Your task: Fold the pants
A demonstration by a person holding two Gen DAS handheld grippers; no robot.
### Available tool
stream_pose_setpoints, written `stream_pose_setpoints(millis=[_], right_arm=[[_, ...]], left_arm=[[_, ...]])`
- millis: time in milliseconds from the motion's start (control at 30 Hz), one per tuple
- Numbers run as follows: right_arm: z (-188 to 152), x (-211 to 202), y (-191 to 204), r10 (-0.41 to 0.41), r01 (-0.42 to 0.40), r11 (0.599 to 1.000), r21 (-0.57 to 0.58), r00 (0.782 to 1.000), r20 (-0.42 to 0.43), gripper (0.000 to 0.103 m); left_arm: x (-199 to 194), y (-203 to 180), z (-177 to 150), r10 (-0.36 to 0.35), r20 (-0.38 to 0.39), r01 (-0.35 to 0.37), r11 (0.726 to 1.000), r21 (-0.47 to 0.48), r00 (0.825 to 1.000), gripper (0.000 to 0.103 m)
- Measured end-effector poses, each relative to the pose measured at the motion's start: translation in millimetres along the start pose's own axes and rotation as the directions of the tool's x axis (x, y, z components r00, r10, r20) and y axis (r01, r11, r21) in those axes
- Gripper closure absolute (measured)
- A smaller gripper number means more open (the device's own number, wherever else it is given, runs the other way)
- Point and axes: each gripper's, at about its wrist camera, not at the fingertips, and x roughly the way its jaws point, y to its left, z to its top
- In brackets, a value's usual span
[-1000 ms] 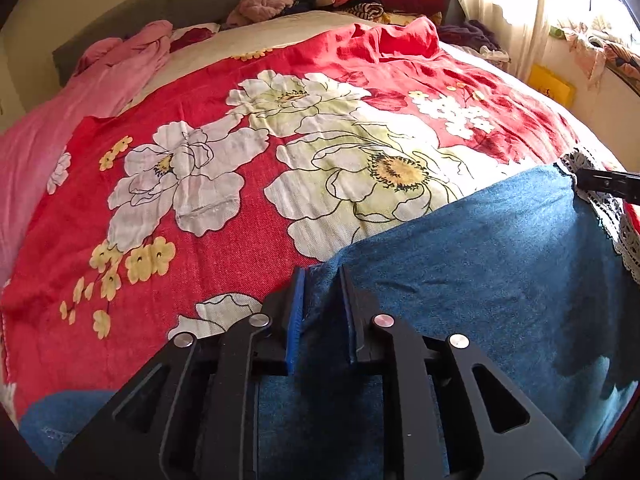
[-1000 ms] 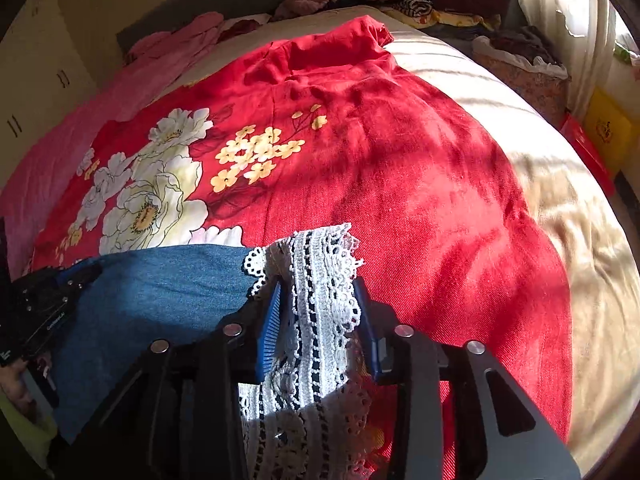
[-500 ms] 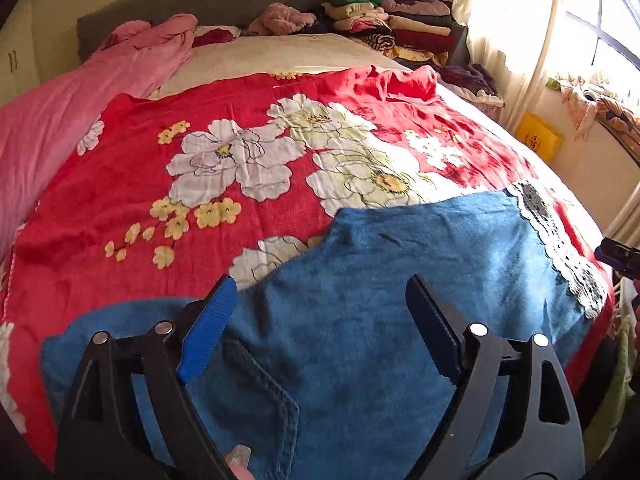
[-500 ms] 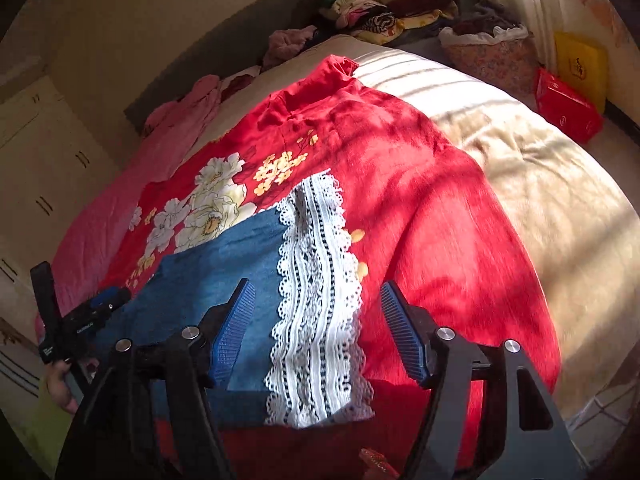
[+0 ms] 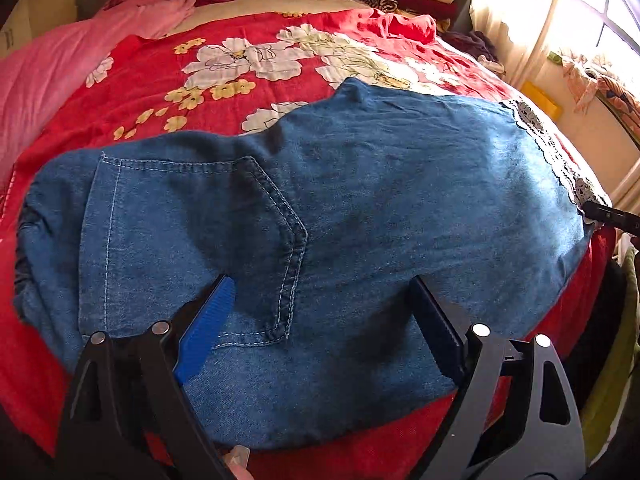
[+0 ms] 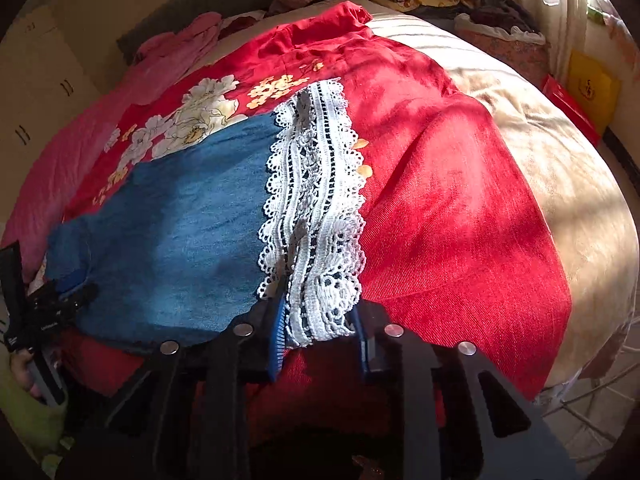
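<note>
Pants [image 5: 360, 208] of blue denim lay flat across the red flowered blanket [image 5: 240, 64] on the bed, close to its near edge, back pocket [image 5: 192, 248] up at the left end. Over that pocket end the left gripper [image 5: 320, 312] hovered, tilted down at the cloth, its jaws spread wide and holding nothing. At the right end the white lace hem [image 6: 316, 216] ran across the leg, and the right gripper [image 6: 320, 332], held low at the near edge, had its jaws pinched on the lace.
</note>
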Motion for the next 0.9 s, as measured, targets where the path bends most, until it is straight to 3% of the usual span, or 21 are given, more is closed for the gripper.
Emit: stream_pose_setpoints(millis=[167, 400, 700, 900], right_arm=[[-8.8, -9.6, -4.7, -0.031, 0.031, 1.0, -0.004, 1.0, 0.001, 0.086], [-12.7, -2.8, -10.8, -0.032, 0.032, 0.999, 0.037, 0.999, -0.013, 0.083], [-10.0, -30.7, -15.6, -0.065, 0.061, 0.995, 0.075, 0.997, 0.045, 0.059], [-6.3, -57.4, -8.8, -0.098, 0.089, 0.994, 0.062, 0.985, 0.143, 0.051]], left_arm=[[-3.7, 9.5, 3.1, -0.001, 0.008, 0.001, 0.999, -0.038, 1.0, 0.022], [1.8, 9.5, 0.8, -0.011, 0.005, 0.011, 0.999, -0.037, 1.0, 0.022], [-12.5, 10.1, 2.1, -0.029, 0.021, 0.029, 0.999, -0.022, 0.999, 0.021], [-35.0, 17.2, 8.3, -0.004, 0.073, 0.007, 0.999, -0.038, 0.997, 0.017]])
